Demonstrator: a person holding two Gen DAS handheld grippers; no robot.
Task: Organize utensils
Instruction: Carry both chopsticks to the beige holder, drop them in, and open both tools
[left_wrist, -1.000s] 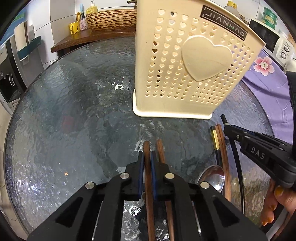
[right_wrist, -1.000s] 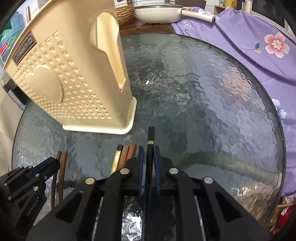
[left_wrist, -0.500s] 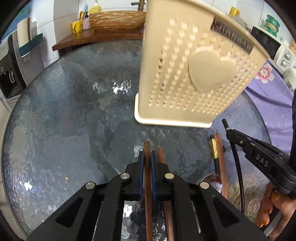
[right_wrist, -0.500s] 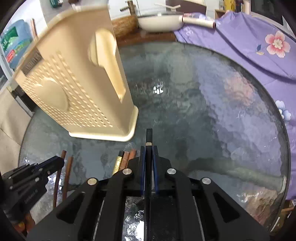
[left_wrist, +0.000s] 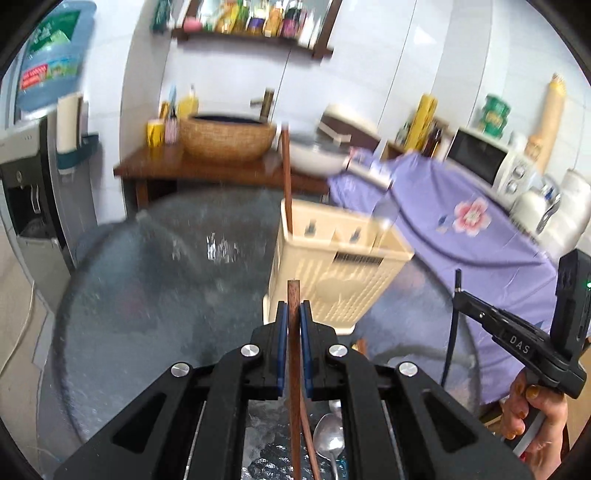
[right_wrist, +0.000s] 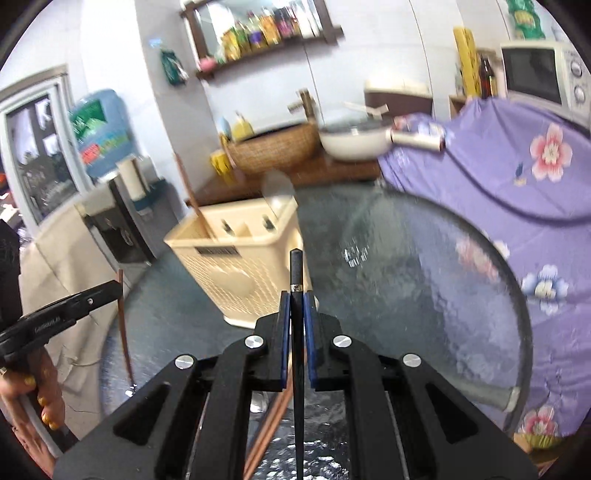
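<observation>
My left gripper (left_wrist: 294, 314) is shut on a brown wooden chopstick (left_wrist: 294, 295) and holds it raised above the glass table (left_wrist: 147, 280). My right gripper (right_wrist: 296, 302) is shut on a black chopstick (right_wrist: 296, 269), also raised. The cream perforated utensil holder (left_wrist: 332, 266) stands ahead, its open compartments visible; it also shows in the right wrist view (right_wrist: 236, 258). A brown chopstick (left_wrist: 286, 177) stands in its left compartment. A metal spoon (left_wrist: 330, 439) and another brown chopstick (left_wrist: 308, 435) lie on the table below the left gripper.
A purple flowered cloth (left_wrist: 461, 214) covers something to the right. A wooden counter (left_wrist: 207, 166) with a wicker basket and a white pan stands behind the table. A water dispenser (left_wrist: 26, 192) is at the left.
Both grippers have lifted their chopsticks off the table and tilted up, so the holder's open top now shows from above. The views are motion-blurred.
</observation>
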